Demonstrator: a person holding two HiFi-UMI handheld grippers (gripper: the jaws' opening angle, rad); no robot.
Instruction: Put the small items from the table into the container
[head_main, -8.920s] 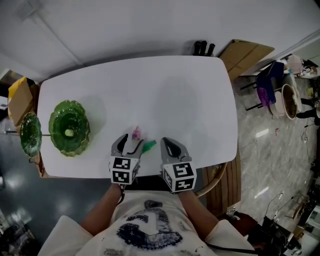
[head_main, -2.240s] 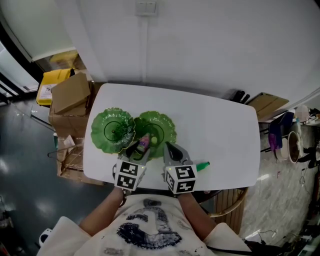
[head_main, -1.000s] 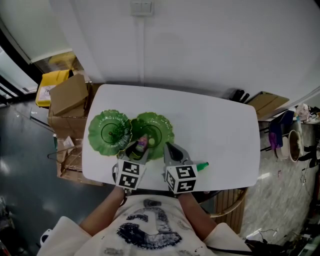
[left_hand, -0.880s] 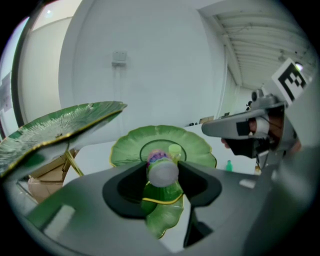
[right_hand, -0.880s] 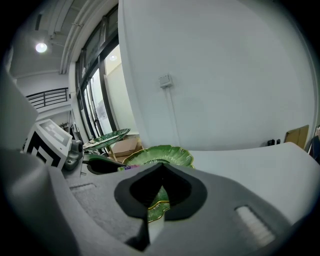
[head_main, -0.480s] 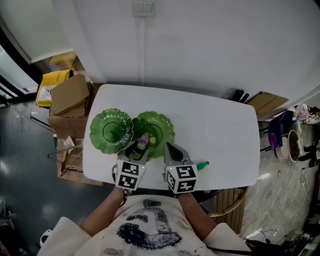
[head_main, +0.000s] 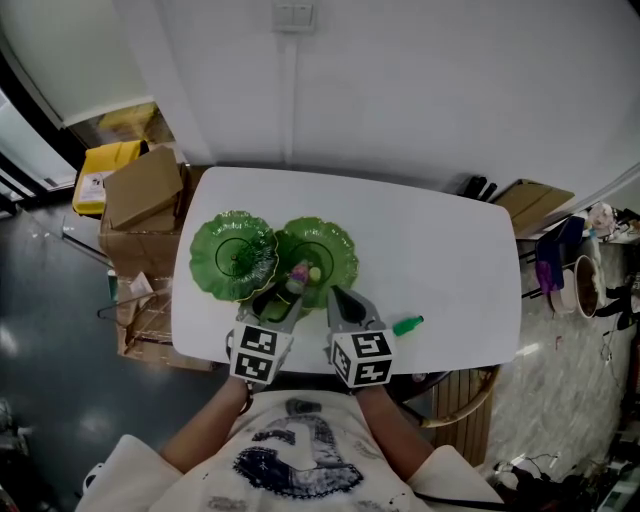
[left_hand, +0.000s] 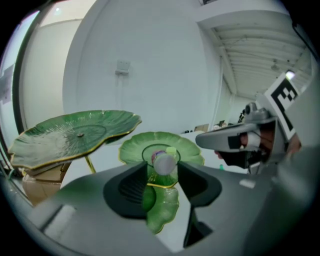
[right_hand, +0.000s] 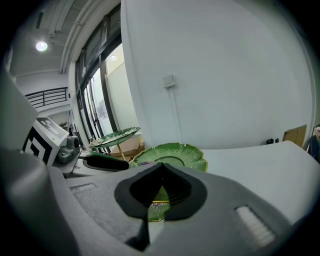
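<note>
As my left gripper (head_main: 283, 298) clamps the bottle (head_main: 298, 272) over the dish (head_main: 343, 250), the green piece (head_main: 407, 325) lies right of my closed, empty right gripper (head_main: 336, 293).

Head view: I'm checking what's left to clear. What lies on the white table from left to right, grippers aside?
Raised green leaf plate → lower green leaf dish → small green item. The small bottle held in the left gripper overlaps the dish, so it is left out.
</note>
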